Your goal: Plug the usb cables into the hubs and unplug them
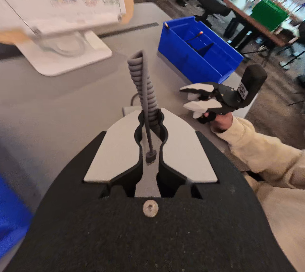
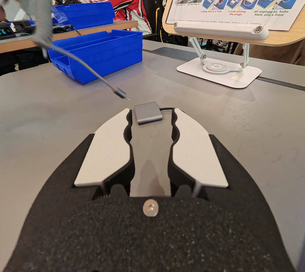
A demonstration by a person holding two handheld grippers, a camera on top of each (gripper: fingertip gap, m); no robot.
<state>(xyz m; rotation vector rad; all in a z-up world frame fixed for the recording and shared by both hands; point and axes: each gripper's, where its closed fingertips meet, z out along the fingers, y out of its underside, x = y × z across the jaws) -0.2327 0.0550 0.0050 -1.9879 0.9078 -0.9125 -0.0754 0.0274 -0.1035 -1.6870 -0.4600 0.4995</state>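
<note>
My left gripper point(image 1: 151, 114) is shut on a grey coiled USB cable point(image 1: 143, 82). The coil rises past the fingertips, and its loose end runs back between the fingers to a grey plug point(image 1: 151, 156). In the right wrist view that plug point(image 2: 121, 94) hangs in the air just left of and above a small grey hub point(image 2: 147, 113), not touching it. The hub lies flat on the grey table point(image 2: 49, 115), with a dark lead at its right side. My right gripper point(image 2: 152, 112) is open and empty, its fingertips either side of the hub. It also shows in the left wrist view point(image 1: 194, 97).
A blue bin point(image 2: 99, 56) stands at the table's back; in the left wrist view it point(image 1: 198, 59) holds thin wires. A white stand with an instruction sheet point(image 2: 219, 72) is on the table. A person in red and white point(image 2: 130, 1) works at another table behind.
</note>
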